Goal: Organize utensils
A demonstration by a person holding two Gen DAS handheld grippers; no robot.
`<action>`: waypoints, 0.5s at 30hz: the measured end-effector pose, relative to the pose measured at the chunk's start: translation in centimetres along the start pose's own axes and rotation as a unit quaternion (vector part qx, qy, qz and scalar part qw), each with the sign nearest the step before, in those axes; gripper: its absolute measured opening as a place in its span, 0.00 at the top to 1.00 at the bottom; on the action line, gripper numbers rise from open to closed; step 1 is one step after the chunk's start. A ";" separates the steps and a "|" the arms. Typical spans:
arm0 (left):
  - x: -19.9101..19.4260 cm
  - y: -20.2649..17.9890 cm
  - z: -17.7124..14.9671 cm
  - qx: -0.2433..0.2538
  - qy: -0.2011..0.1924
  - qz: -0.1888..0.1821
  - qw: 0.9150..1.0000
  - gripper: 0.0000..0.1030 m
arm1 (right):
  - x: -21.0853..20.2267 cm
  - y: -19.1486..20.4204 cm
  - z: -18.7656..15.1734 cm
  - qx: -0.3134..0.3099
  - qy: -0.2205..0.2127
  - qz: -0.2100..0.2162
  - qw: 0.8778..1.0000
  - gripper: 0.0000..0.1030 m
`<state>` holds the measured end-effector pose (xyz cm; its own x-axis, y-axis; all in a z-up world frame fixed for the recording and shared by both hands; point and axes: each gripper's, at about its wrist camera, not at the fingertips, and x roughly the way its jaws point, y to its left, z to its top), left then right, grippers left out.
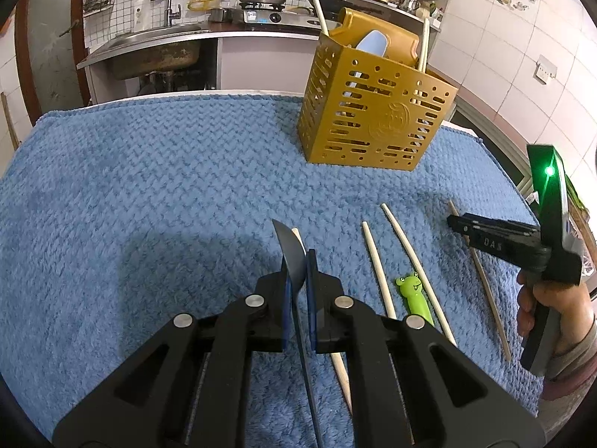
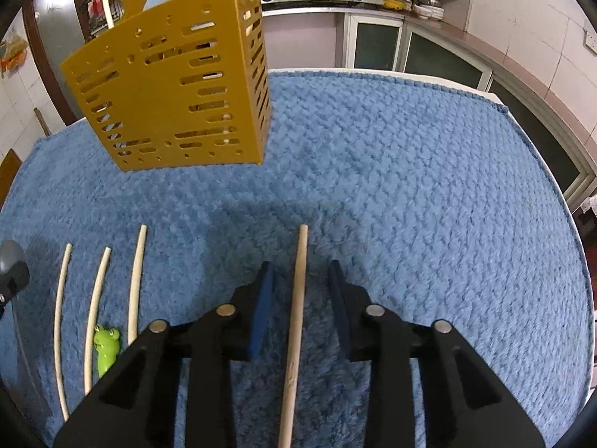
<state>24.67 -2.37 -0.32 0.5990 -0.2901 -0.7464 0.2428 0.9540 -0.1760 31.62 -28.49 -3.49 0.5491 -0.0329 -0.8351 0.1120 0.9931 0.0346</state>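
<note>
My left gripper (image 1: 297,261) clamps a dark spoon (image 1: 289,250); my right gripper (image 2: 299,280) straddles a chopstick (image 2: 296,298) on the blue towel (image 2: 410,168), jaws apart — closing off-center could roll it away from the gold caddy (image 2: 168,86).

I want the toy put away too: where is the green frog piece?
The green frog piece lies on the blue towel, between two pale chopsticks, right of the left gripper.

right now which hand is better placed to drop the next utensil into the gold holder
Left, probably. The left gripper is shut on a dark spoon, ready to carry to the gold holder. The right gripper stands open around a wooden chopstick lying on the blue towel, not gripping it.
</note>
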 end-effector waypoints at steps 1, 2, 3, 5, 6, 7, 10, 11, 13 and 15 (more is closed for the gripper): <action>0.0 0.0 0.0 0.000 0.000 -0.001 1.000 0.95 | 0.0 0.0 0.1 0.000 0.001 -0.001 1.000 0.83; 0.0 0.0 0.0 0.000 0.000 -0.001 1.000 0.95 | 0.0 0.1 0.1 -0.001 0.002 -0.001 1.000 0.94; -0.1 0.0 0.0 0.001 -0.001 -0.001 1.000 0.95 | -0.1 0.1 0.0 0.001 0.002 0.003 1.000 0.94; -0.2 0.1 0.1 -0.001 -0.002 -0.002 1.000 0.95 | -0.3 -0.3 -0.3 0.012 -0.005 0.014 1.000 0.94; -0.2 0.2 0.1 -0.002 -0.003 -0.002 1.000 0.95 | -0.4 -0.4 -0.4 0.016 -0.008 0.018 1.000 0.95; -0.2 0.2 0.1 -0.003 -0.003 -0.002 1.000 0.95 | -0.5 -0.5 -0.6 0.022 -0.012 0.022 0.999 0.95; -0.1 0.3 0.3 -0.005 -0.002 -0.002 1.000 0.95 | -1.4 -0.8 -0.9 0.027 -0.030 0.029 0.999 0.95; -0.1 0.3 0.3 -0.005 -0.002 -0.002 1.000 0.95 | -2.0 -1.0 -1.0 0.030 -0.039 0.032 0.998 0.95; -0.2 0.3 0.3 -0.005 -0.003 -0.002 1.000 0.95 | -2.8 -1.5 -0.7 0.040 -0.052 0.044 0.997 0.95; -0.4 0.0 0.4 -0.004 -0.004 -0.003 1.000 0.95 | -4.1 -2.0 -0.5 0.052 -0.073 0.056 0.994 0.95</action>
<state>24.76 -2.25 0.28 0.6045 -0.2956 -0.7397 0.2405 0.9530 -0.1843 28.69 -30.30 -0.40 0.6759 0.0533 -0.7350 0.1243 0.9748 0.1850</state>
